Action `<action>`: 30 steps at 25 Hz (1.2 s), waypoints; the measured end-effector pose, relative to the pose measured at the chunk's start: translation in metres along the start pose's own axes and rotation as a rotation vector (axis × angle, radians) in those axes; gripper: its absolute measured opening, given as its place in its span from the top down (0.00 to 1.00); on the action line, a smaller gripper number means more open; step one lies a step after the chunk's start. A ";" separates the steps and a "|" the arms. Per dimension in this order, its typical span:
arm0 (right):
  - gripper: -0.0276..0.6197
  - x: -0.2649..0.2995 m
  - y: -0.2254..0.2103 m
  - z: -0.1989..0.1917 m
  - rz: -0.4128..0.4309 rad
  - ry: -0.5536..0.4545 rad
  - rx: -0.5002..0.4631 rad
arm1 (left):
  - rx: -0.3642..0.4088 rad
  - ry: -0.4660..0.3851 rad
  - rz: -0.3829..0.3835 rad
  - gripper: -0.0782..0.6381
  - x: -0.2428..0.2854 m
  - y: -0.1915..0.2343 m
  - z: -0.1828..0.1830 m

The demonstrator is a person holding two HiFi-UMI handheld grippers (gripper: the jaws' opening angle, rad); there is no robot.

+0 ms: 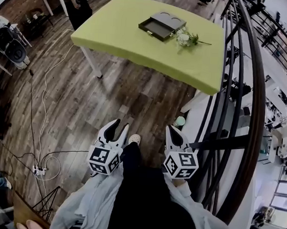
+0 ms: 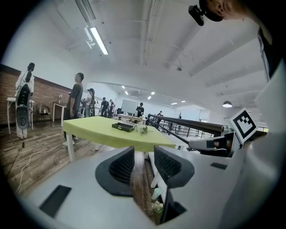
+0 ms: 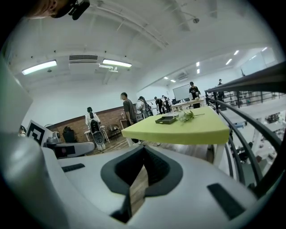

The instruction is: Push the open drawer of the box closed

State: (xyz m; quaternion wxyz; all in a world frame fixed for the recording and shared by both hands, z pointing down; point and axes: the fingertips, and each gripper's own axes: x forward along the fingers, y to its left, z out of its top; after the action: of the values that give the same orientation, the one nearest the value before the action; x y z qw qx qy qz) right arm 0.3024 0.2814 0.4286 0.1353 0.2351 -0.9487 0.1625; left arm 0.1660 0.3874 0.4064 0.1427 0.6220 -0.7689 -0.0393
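Drawer (image 1: pixel 152 28) of the box stands pulled out in the upper middle of the head view, far from both grippers at the bottom of the frame.

The green table (image 1: pixel 115 33) fills the upper centre, and a wide stretch of wooden floor (image 1: pixel 135 96) separates its near edge from the grippers. On the tabletop, toward its far right part, lies the dark flat box (image 1: pixel 167 21), with a sprig of white flowers (image 1: pixel 185 38) just beside it on the right. The drawer sticks out of the box toward the lower left of the frame, so closing it probably means a push toward the upper right — along the box's own slant.

The left gripper (image 1: pixel 117 129) sits at lower centre-left with its jaws spread and nothing between them. The right gripper (image 1: pixel 174 135), at lower centre-right, has its jaws pressed together to a point and holds nothing.

Both point up the frame toward the table. The box lies above the gap between them, a little more to the right gripper's side — yet the drawer's front faces the left gripper's side, which I judge the better approach.
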 end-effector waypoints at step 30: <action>0.95 0.169 -0.014 0.067 -0.077 0.034 0.003 | -0.038 0.016 -0.080 0.69 0.143 0.123 0.054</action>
State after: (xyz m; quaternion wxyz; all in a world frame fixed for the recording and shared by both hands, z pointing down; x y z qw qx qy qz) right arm 0.1529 0.1765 0.4277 0.1573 0.2690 -0.9362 0.1628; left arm 0.0085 0.2703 0.4088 0.1587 0.6499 -0.7413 -0.0546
